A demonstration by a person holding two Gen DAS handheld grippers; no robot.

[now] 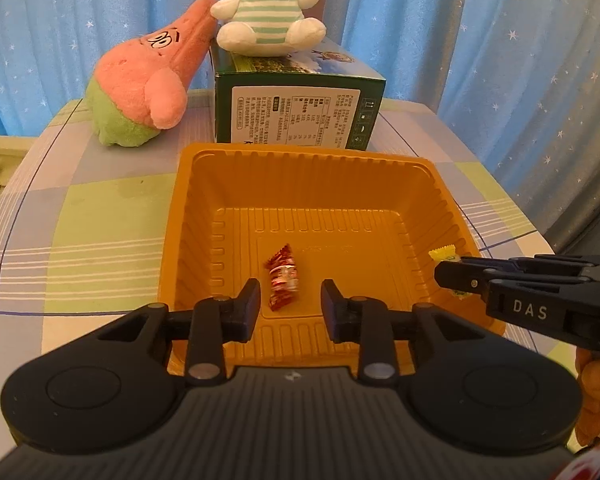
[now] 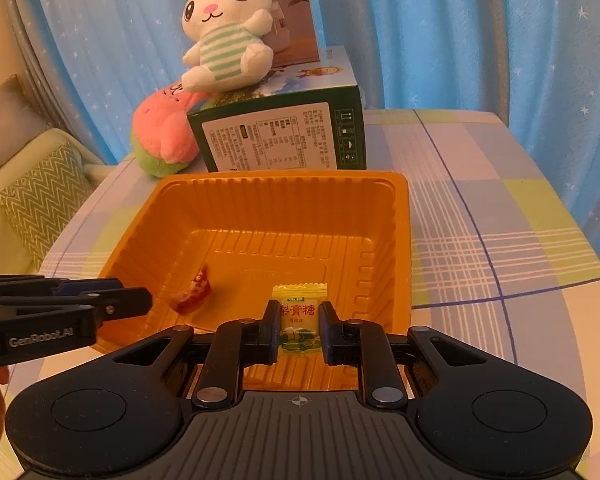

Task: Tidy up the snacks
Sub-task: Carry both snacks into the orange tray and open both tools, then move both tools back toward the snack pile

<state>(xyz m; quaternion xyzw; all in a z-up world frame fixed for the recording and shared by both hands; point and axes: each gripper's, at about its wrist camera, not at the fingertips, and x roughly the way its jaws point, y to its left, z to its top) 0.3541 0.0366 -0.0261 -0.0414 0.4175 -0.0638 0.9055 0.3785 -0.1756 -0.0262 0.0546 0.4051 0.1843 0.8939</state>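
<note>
1. Right wrist view: my right gripper (image 2: 299,326) hangs over the orange tray (image 2: 400,240), jaws clamped on a yellow candy (image 2: 299,320) that is not yet released.
2. A red candy (image 2: 192,290) already lies on the tray floor, near my left gripper (image 1: 290,306), whose jaws are apart and hold nothing.
3. By my reckoning, one snack is in and one is about to drop; I see no others on the worktop (image 2: 480,220).
</note>
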